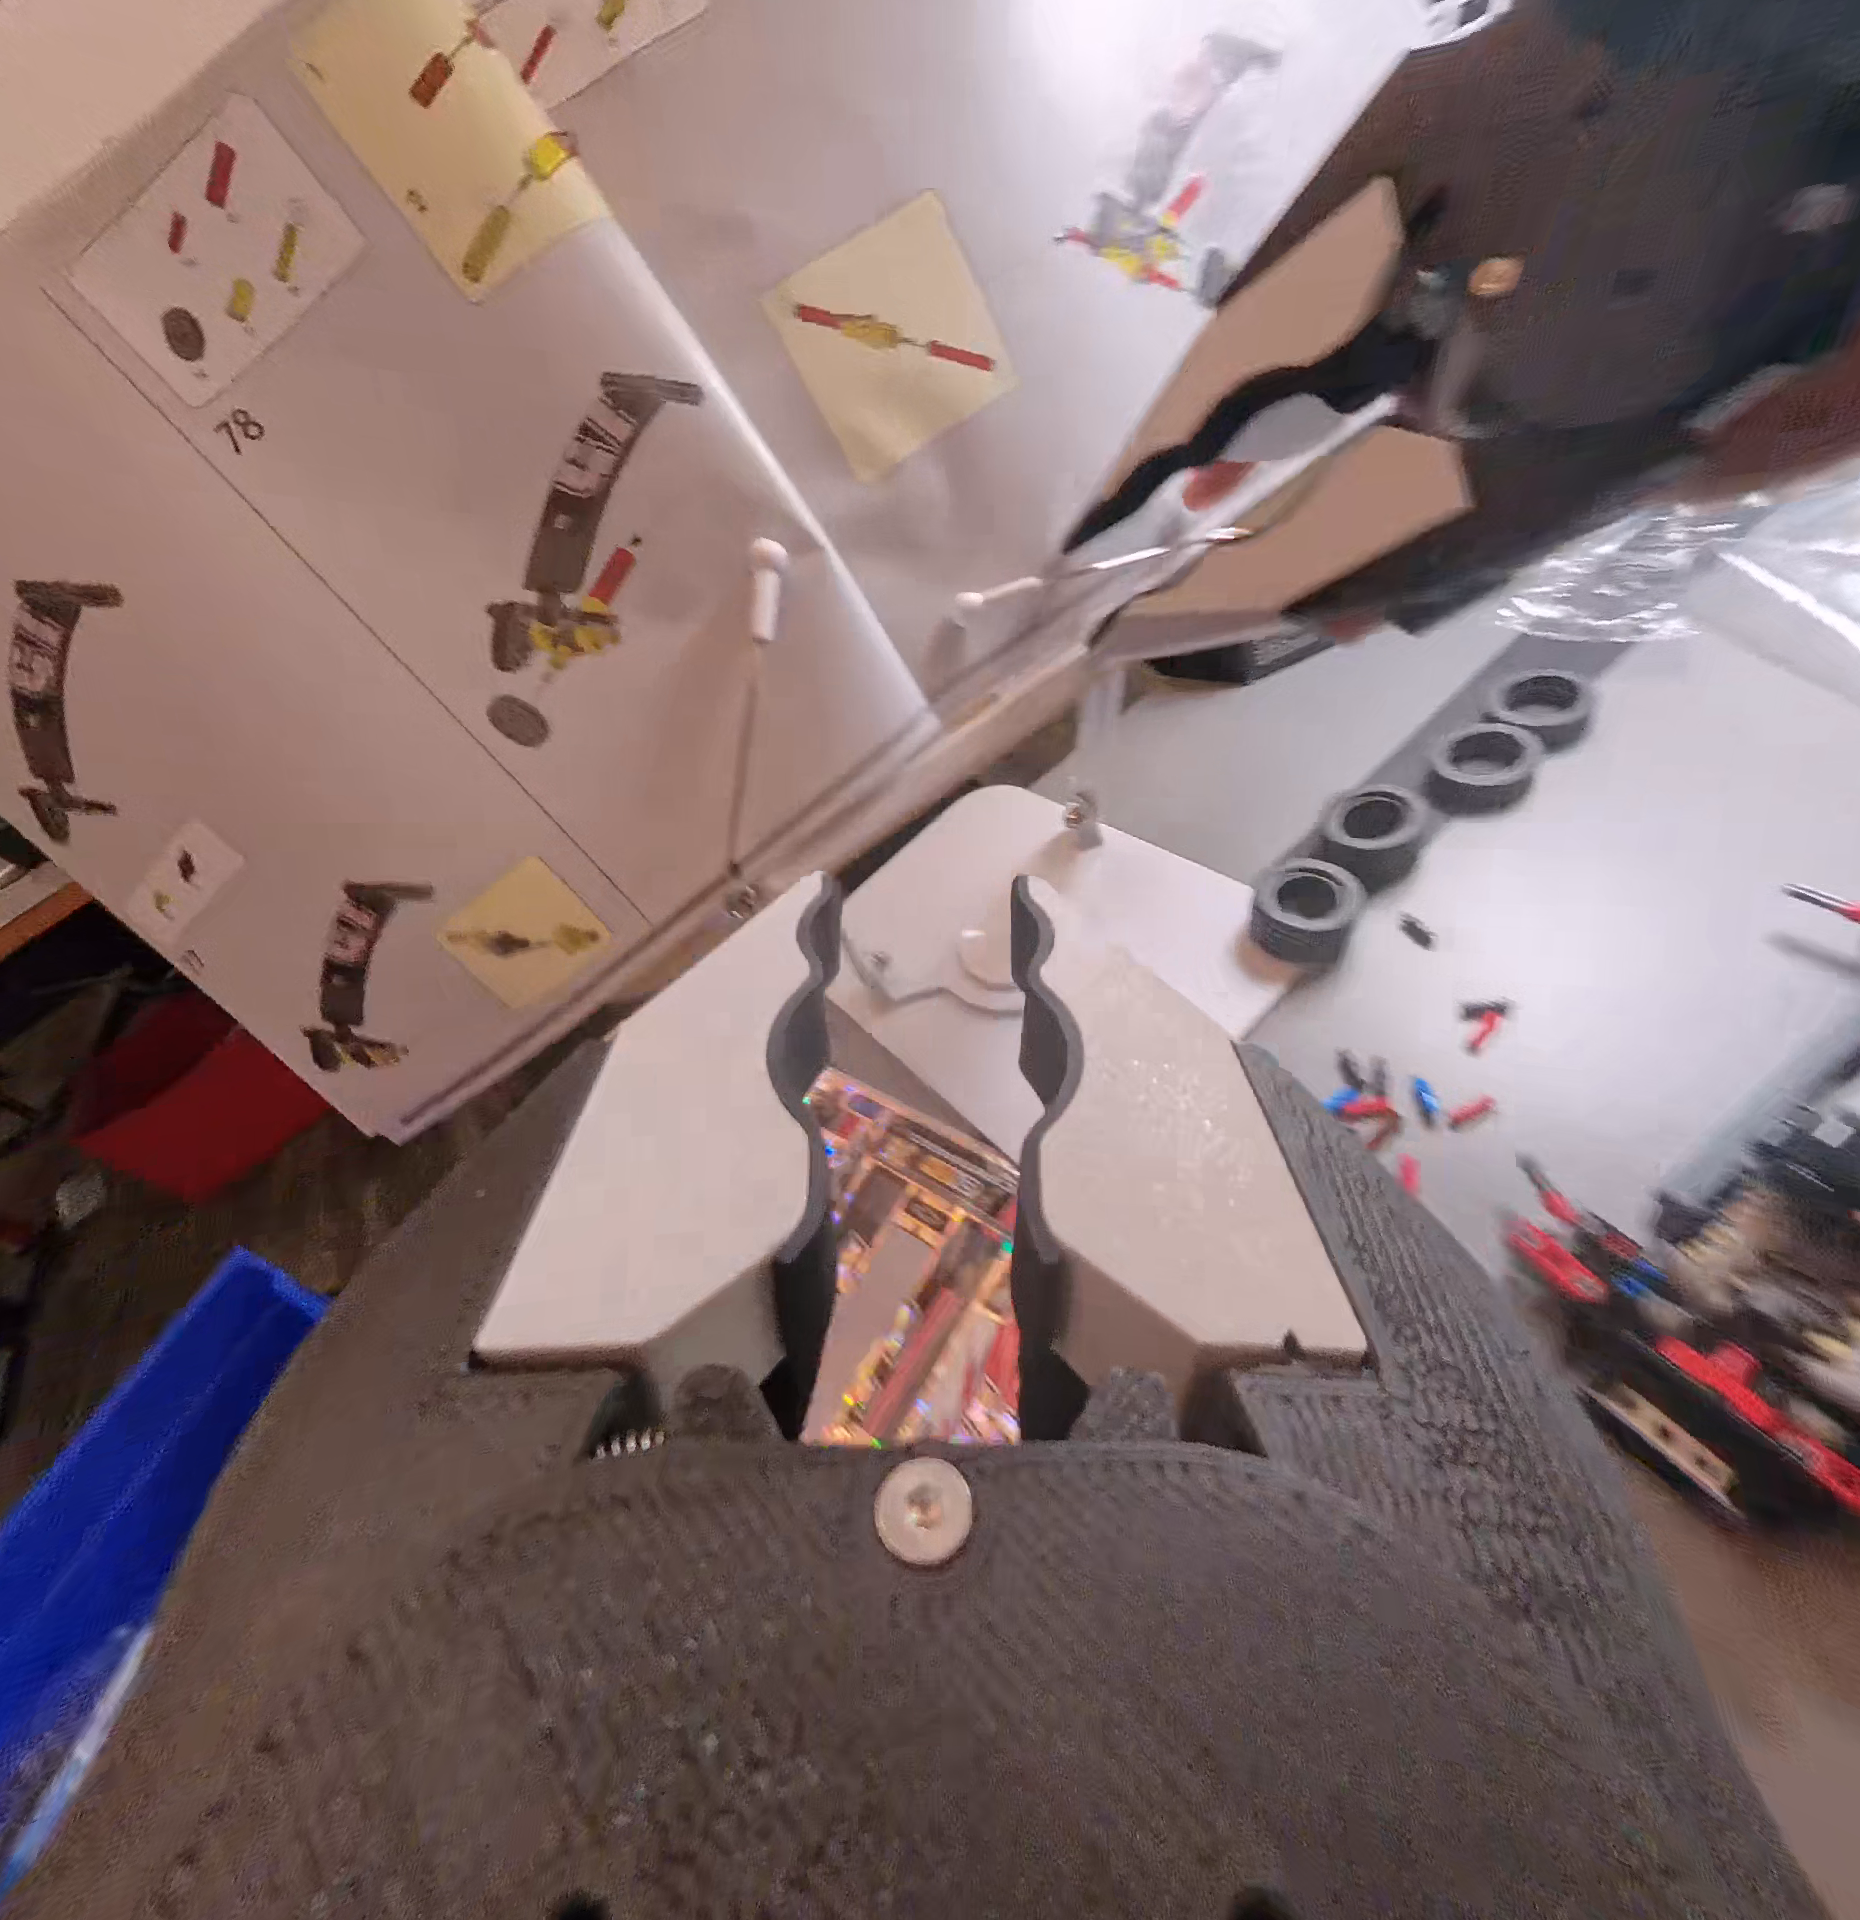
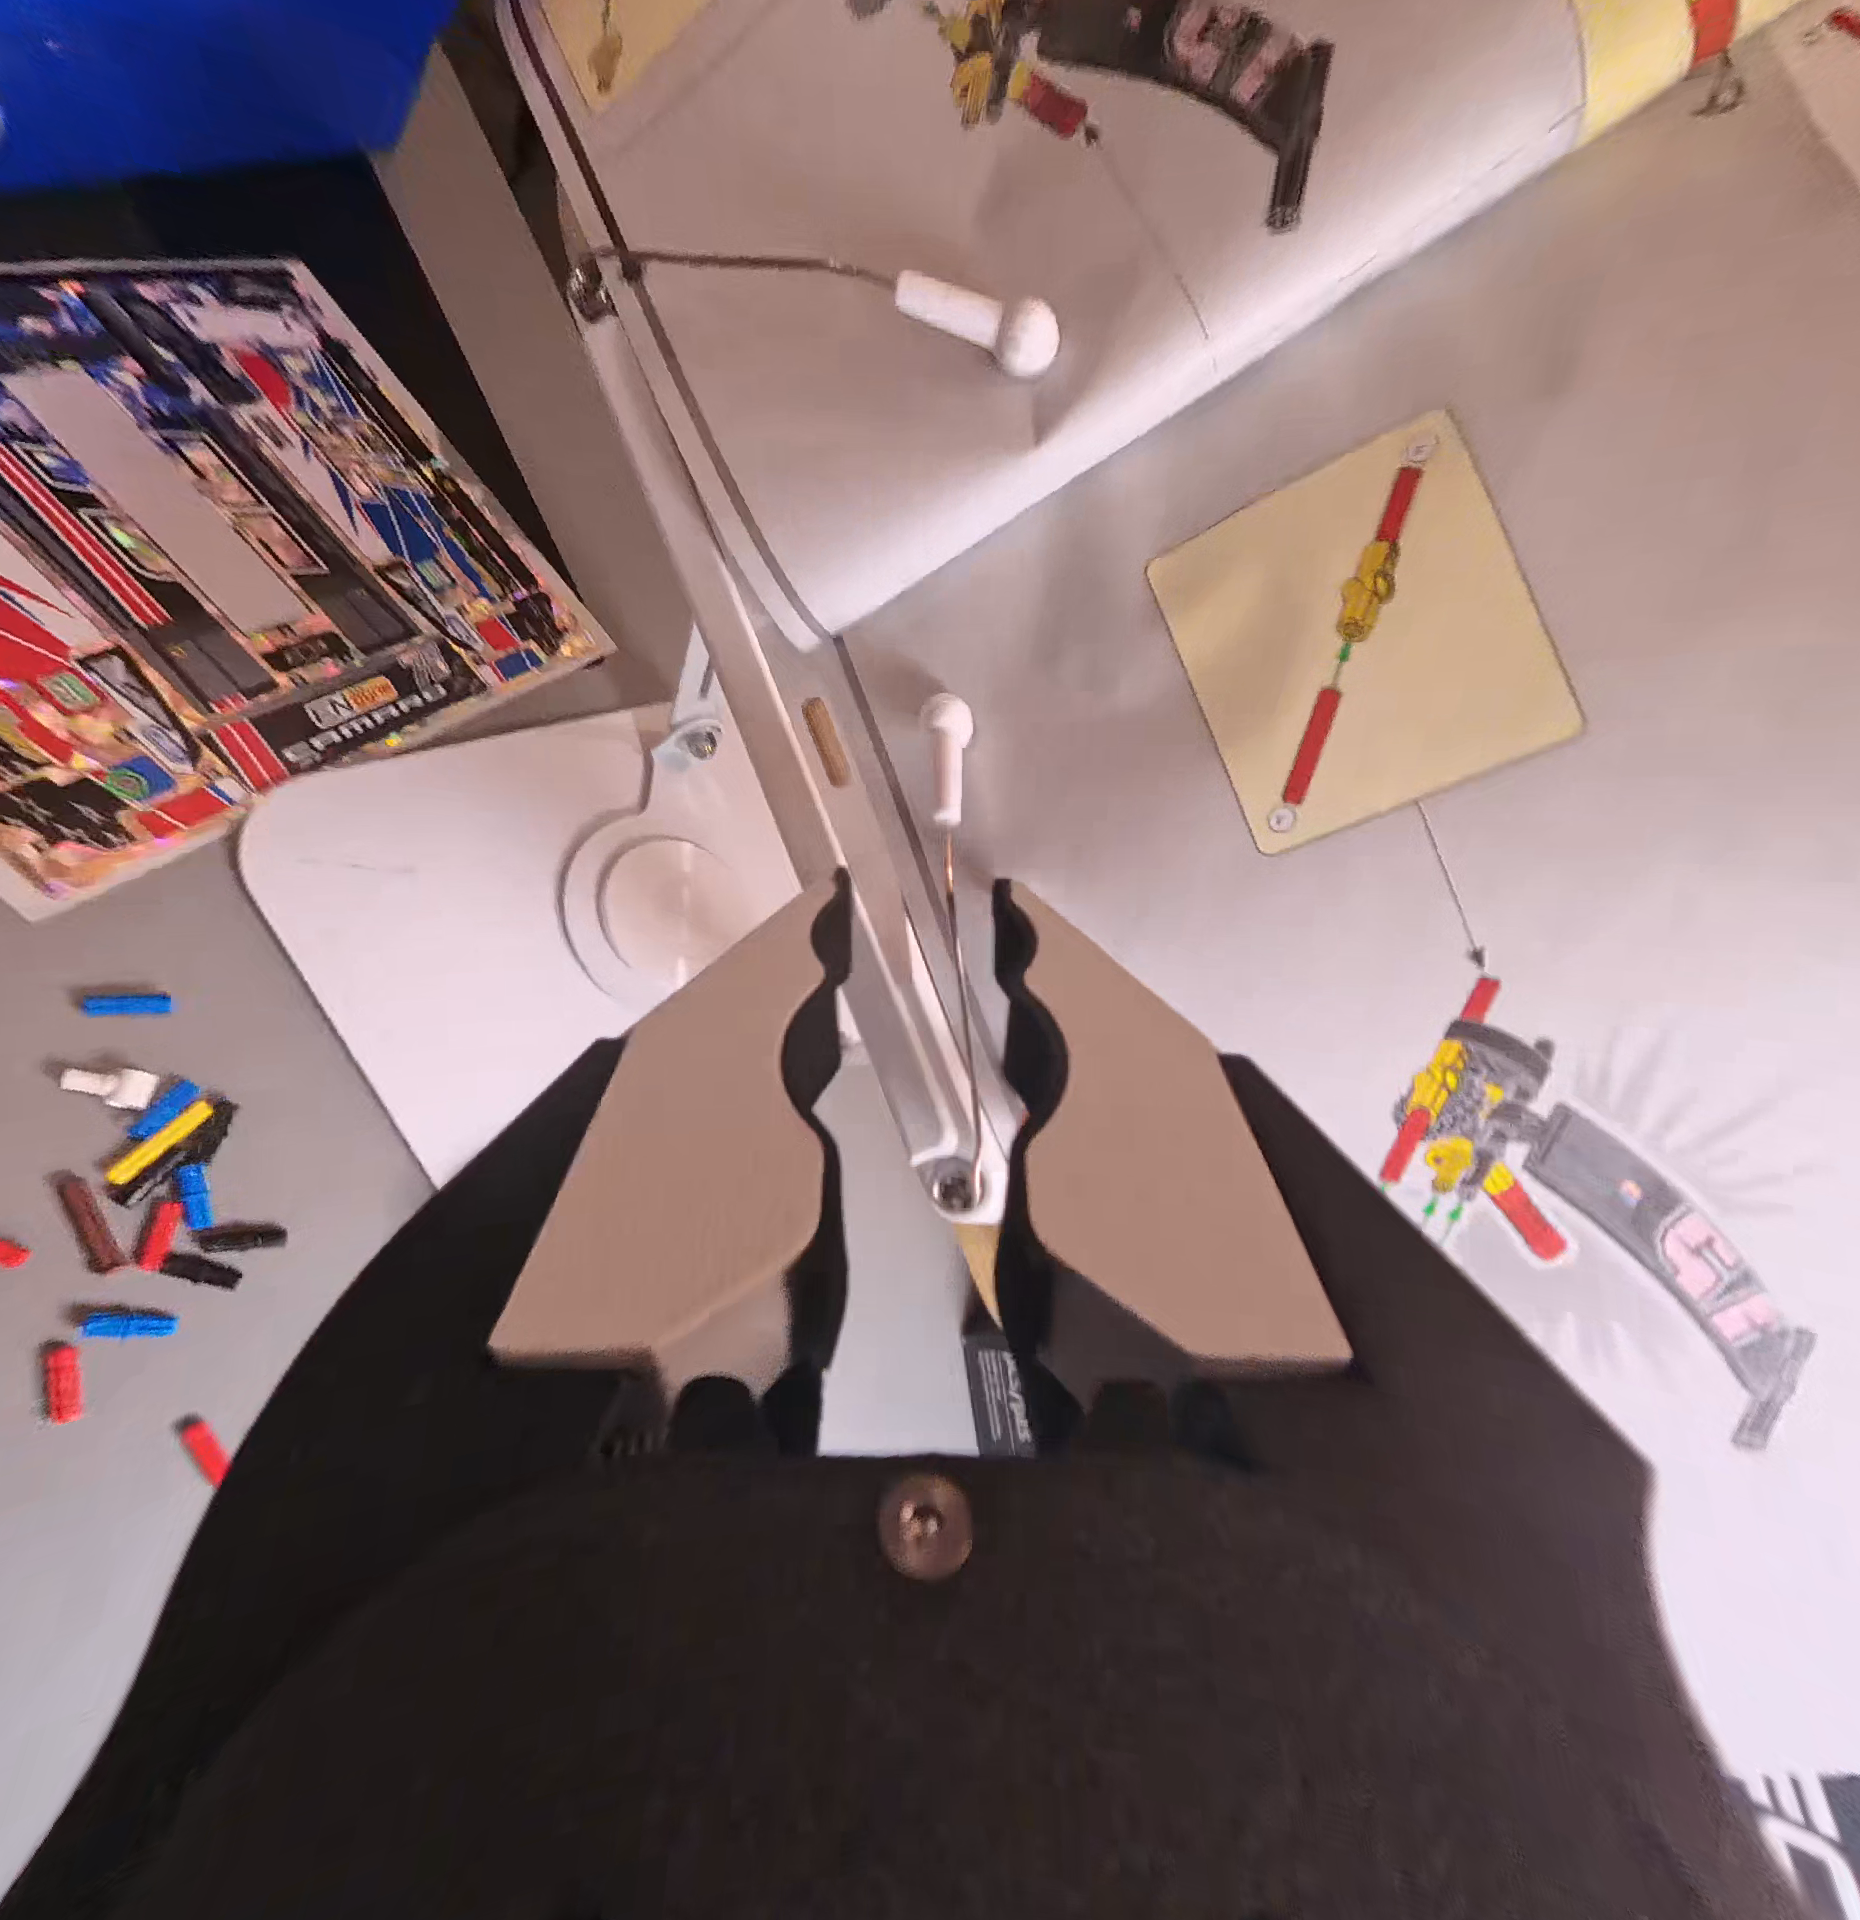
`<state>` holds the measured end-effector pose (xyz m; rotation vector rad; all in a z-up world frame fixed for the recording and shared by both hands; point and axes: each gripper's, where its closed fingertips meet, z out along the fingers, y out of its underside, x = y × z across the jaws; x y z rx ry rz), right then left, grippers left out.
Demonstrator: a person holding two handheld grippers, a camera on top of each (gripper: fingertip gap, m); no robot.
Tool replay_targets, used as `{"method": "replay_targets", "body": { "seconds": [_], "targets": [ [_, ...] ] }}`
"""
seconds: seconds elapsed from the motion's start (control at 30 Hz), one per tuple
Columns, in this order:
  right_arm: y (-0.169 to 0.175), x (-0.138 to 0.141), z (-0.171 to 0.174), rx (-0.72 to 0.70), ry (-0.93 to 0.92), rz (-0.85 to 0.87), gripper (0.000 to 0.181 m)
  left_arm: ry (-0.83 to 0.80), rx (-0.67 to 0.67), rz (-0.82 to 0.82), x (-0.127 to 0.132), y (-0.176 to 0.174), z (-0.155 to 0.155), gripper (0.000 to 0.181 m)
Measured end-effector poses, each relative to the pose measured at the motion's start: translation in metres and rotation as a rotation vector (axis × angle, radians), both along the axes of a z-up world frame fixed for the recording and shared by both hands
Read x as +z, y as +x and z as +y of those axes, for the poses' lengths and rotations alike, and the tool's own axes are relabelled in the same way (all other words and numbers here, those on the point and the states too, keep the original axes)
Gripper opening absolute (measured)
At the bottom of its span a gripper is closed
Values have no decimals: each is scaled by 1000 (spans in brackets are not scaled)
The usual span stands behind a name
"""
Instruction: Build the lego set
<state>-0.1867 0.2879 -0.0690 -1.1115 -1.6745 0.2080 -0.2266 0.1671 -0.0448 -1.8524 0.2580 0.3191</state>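
Both parted, empty: left gripper [image 1: 921, 1049] scalloped jaws, right gripper [image 2: 921, 1049], glossy instruction booklet [image 2: 1528, 312].

Loose lego pins [image 2: 147, 1174] scattered on table

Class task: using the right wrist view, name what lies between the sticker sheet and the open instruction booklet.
In the right wrist view, the white book stand lies between the sticker sheet and the instruction booklet: its base, its slanting ledge and two white-tipped page clips.

- The instruction booklet [image 2: 1321, 312] rests open on a stand [image 2: 427, 883].
- A sticker sheet [image 2: 209, 582] lies left of the stand.
- Loose pins [image 2: 147, 1174] lie scattered nearer, left of the stand's base.
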Motion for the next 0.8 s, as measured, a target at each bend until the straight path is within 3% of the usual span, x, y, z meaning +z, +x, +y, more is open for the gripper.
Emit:
{"method": "replay_targets", "body": {
  "seconds": [0.03, 0.23, 0.33, 0.47, 0.67, 0.8],
  "targets": [
    [-3, 5, 1, -8, 10, 23, 0, -20, 16, 10, 1, -12, 17, 31],
    [10, 29, 15, -73, -69, 166, 0, -95, 42, 127, -18, -44, 79, 28],
    [28, 40, 29, -131, -122, 280, 0, -68, 95, 166, -16, -56, 86, 0],
    [63, 57, 47, -218, -164, 446, 0, 7, 127, -29, -11, -67, 78, 0],
    [75, 39, 38, -200, -193, 375, 0, 103, 189, -371, -9, -82, 70, 0],
    [55, 23, 23, -176, -183, 261, 28, 167, 209, -636, -16, -94, 60, 2]
  ]
}}
